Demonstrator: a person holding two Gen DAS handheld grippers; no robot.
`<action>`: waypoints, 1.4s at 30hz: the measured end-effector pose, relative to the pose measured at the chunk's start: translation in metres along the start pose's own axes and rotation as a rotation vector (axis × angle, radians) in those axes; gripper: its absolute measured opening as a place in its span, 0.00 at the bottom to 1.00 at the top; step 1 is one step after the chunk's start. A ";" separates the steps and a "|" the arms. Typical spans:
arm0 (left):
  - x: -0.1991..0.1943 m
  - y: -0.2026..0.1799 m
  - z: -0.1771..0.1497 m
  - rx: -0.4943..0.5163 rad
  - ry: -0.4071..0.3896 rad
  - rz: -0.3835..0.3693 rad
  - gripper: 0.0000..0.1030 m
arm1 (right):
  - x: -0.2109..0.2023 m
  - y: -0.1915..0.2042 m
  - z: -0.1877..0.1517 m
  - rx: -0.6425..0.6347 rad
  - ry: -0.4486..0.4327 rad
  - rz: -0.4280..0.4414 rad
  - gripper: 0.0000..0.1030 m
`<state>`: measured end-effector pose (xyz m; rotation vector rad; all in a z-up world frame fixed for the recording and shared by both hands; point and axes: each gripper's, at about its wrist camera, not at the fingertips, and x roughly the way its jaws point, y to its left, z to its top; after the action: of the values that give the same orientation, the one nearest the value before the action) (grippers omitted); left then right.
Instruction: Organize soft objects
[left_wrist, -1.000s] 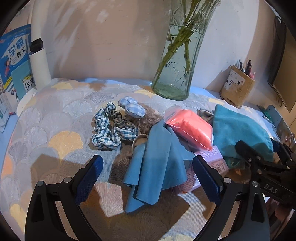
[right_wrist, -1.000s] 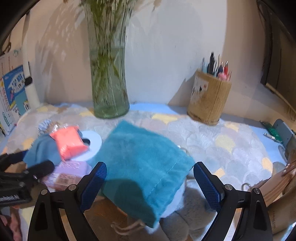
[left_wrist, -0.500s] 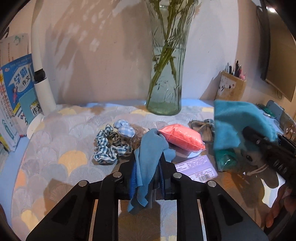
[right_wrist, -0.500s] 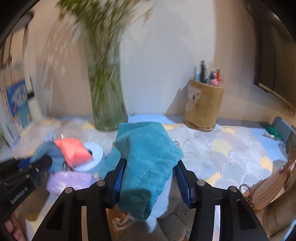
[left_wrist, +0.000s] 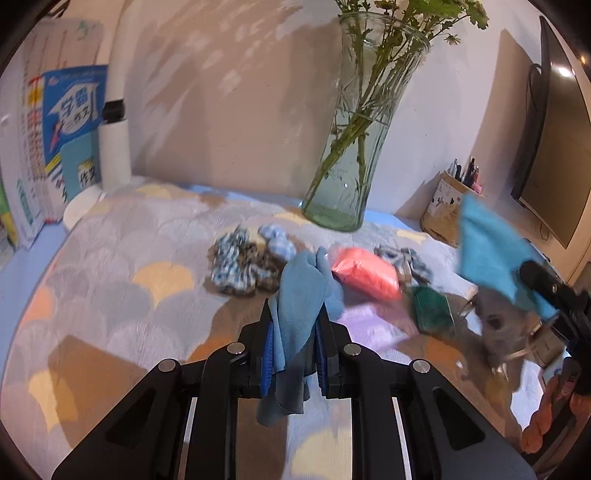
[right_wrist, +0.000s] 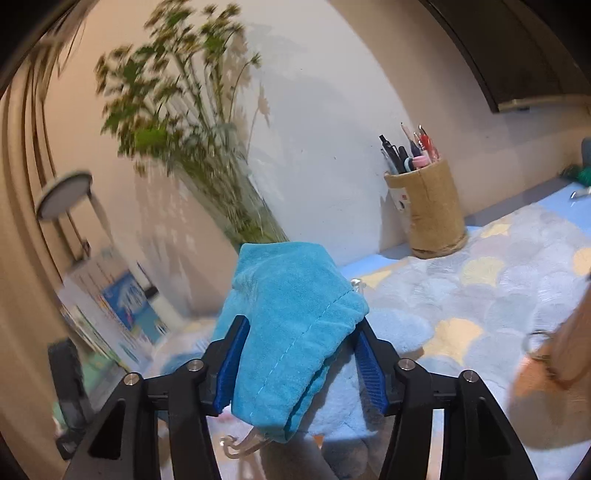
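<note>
Both grippers closed and lifted — left holding blue cloth, right the teal pouch.

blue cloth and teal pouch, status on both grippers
Left gripper shut on blue cloth, lifted off table. Right gripper shut on teal pouch, raised. Scrunchies and orange packet on table below; vase behind.

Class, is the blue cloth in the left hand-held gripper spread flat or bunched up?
Bunched up: the blue cloth hangs in folds, pinched inside the closed left hand-held gripper.
</note>
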<state>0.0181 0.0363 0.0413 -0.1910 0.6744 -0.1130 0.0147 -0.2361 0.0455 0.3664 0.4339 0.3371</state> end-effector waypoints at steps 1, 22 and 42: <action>-0.004 0.001 -0.003 -0.001 0.002 -0.001 0.15 | -0.004 0.004 -0.002 -0.040 0.022 -0.047 0.81; -0.036 -0.003 -0.049 -0.035 0.110 -0.087 0.15 | 0.066 0.125 -0.051 -0.747 0.333 -0.271 0.99; -0.012 -0.021 -0.042 0.096 0.204 -0.004 0.64 | 0.037 0.066 0.014 -0.053 0.279 0.139 0.08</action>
<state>-0.0184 0.0115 0.0207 -0.0890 0.8697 -0.1702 0.0370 -0.1673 0.0716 0.2995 0.6734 0.5379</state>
